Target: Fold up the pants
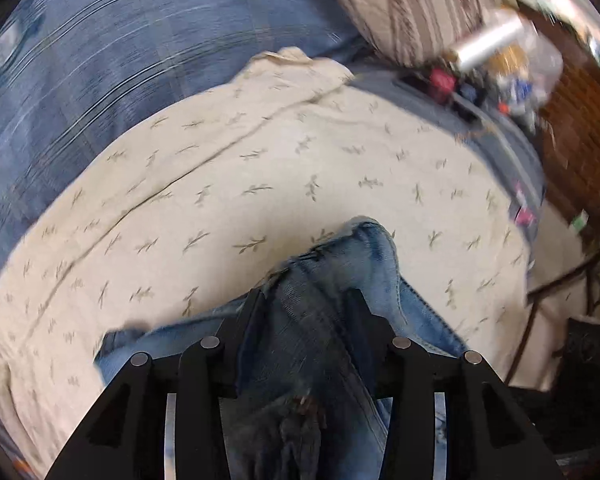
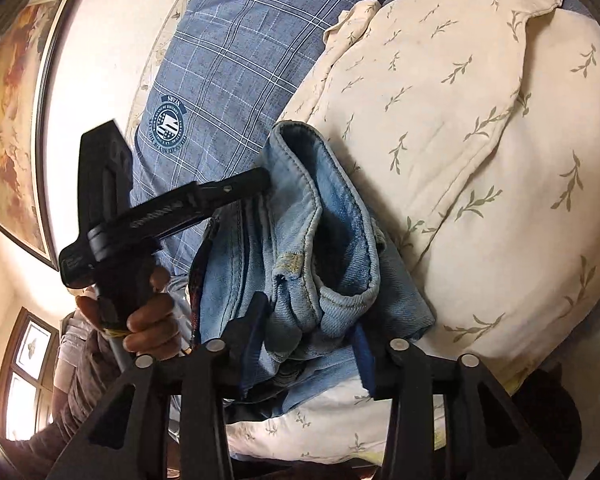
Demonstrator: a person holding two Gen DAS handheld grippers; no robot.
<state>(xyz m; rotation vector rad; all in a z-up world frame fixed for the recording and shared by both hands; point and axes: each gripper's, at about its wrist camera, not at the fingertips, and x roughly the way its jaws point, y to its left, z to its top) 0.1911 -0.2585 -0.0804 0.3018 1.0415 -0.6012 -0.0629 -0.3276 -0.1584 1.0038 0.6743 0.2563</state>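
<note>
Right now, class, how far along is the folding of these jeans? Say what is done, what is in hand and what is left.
Done: both grippers have gathered the jeans off the cream leaf-print sheet. In hand: the left gripper and right gripper each clamp bunched denim, lifted. Left: no flat, finished fold shows yet; the jeans have yet to be laid down and folded.

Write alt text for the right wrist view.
The right tool clamps bunched blue jeans above a cream leaf-print cover. The left tool, held by a hand, grips the jeans' far edge.
</note>
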